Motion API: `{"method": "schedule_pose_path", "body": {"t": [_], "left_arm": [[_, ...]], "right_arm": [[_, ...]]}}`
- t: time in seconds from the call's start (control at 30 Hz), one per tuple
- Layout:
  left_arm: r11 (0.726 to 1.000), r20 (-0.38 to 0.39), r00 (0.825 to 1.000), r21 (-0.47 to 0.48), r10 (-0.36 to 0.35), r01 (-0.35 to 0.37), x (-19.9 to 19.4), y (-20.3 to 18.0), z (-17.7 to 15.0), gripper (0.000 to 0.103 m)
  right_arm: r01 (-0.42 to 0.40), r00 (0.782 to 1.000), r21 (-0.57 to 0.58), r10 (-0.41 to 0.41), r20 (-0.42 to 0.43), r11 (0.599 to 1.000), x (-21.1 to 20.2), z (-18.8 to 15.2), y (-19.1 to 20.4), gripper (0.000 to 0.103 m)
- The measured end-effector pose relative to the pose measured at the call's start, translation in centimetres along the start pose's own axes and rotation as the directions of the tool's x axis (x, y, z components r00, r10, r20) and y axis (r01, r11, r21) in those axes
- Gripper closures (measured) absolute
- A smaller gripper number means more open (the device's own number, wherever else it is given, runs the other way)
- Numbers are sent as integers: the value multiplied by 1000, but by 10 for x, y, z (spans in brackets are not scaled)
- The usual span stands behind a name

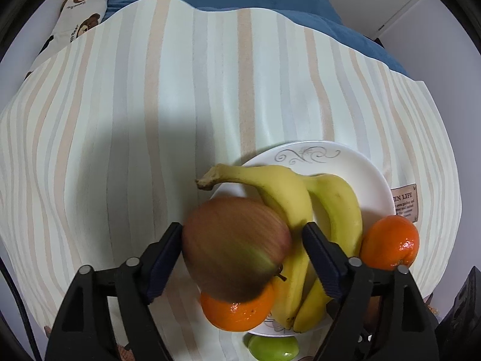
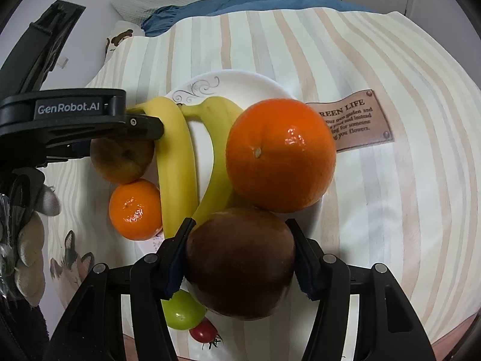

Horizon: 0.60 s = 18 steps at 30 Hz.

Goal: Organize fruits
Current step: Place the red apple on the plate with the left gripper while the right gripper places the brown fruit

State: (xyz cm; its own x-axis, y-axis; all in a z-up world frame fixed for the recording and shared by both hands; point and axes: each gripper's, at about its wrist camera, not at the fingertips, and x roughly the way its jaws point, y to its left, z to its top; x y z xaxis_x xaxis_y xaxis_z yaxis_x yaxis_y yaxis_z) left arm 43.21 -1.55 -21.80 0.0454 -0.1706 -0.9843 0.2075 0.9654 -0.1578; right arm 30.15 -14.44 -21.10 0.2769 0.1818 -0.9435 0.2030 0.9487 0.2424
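The left hand-held gripper pinched a red-green apple across its widest part, held over the near-left rim of the white plate, above an orange. The right hand-held gripper clasped a dark red apple the same way, above the plate's near edge, just beside a large orange. Two bananas lay across the plate, which sat on a striped cloth. The apples looked firm, fairly heavy and smooth-skinned, so a grip around the middle seemed safest; hard squeezing could bruise them.
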Motion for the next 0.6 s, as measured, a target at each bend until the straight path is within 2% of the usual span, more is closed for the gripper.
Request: {"method": "schedule_pose_path", "body": {"t": [0.37, 0.6], "left_arm": [[1000, -11, 1000, -8, 0, 0, -7, 7, -4, 22], [1000, 15, 1000, -1, 12, -12, -20, 5, -8, 22]], "right_arm": [[-6, 1000, 3, 6, 2, 1000, -6, 4, 5, 27], [-10, 1000, 5, 10, -3, 1000, -8, -1, 4, 19]]}}
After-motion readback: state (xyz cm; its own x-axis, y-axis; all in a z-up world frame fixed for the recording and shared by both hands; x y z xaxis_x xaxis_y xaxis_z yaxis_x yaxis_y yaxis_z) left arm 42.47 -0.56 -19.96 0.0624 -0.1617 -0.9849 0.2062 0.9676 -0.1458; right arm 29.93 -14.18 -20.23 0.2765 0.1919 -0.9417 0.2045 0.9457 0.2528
